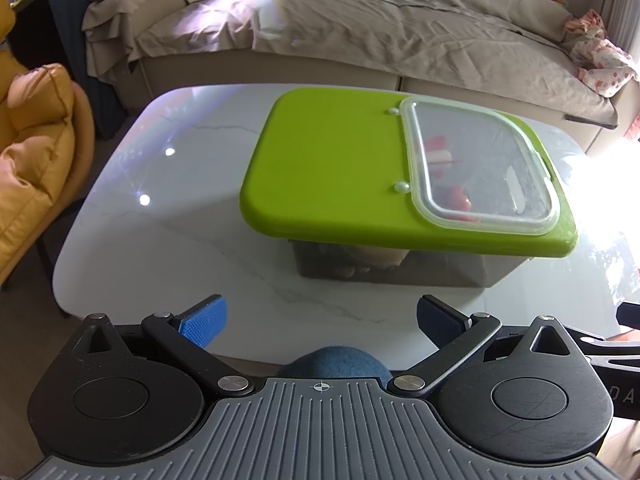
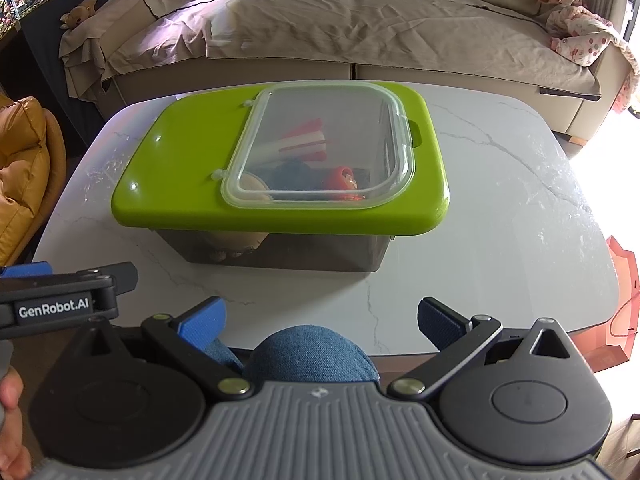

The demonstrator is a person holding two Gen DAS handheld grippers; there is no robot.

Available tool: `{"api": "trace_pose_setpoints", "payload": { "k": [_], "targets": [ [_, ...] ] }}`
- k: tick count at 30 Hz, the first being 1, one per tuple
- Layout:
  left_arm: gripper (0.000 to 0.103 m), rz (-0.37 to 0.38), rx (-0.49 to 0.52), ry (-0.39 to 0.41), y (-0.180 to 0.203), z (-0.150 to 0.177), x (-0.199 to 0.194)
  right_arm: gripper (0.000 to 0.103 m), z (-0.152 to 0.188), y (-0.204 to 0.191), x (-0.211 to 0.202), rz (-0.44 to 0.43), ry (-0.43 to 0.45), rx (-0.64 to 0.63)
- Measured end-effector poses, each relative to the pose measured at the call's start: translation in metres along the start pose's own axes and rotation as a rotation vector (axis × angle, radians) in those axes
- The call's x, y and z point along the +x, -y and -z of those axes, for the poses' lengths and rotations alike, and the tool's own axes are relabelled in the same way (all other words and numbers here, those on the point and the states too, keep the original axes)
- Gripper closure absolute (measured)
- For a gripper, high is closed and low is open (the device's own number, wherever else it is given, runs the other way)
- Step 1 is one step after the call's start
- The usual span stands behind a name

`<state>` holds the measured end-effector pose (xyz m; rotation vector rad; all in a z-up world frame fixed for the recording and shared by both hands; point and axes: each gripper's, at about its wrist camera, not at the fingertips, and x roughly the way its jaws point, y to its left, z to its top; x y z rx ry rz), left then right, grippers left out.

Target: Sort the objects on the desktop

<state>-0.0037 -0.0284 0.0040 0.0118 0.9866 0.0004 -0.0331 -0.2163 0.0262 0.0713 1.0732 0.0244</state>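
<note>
Two grippers hang over the near edge of a white marble table, both empty. From the left wrist camera, the left gripper (image 1: 322,322) has its blue-padded fingers (image 1: 204,322) spread wide apart with nothing between them, poised above the table (image 1: 168,216) short of a storage box (image 1: 394,270) that stands well ahead and slightly to the right. The box has smoky translucent walls and a lime-green lid (image 1: 328,164) with a clear hinged window (image 1: 482,168) set into its right part; the window is closed, and through it red and white items show dimly, too blurred to name. A denim-covered knee (image 1: 334,362) shows just below the table edge, and a cloth-draped sofa (image 1: 360,28) runs behind the table. From the right wrist camera, the right gripper (image 2: 322,320) is likewise released, its fingers (image 2: 436,324) wide apart and empty over the table edge, with the box (image 2: 280,254) ahead and a little to the left. Through the clear window (image 2: 320,148) a red-and-white striped item (image 2: 304,140) and a small red figure (image 2: 344,184) lie inside the box. The left gripper's black body (image 2: 60,300) enters at the left edge, and an orange-red object (image 2: 622,300) stands beyond the table's right edge.
</note>
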Motion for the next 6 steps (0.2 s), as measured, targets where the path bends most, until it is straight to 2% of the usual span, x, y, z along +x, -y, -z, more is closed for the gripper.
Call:
{"api": "trace_pose_setpoints", "payload": {
  "k": [6],
  "targets": [
    [0.000,-0.016,0.028,0.032,0.0026,0.0007,-0.0024,0.000,0.0005,0.0006,0.0007,0.001,-0.003,0.001]
  ]
}}
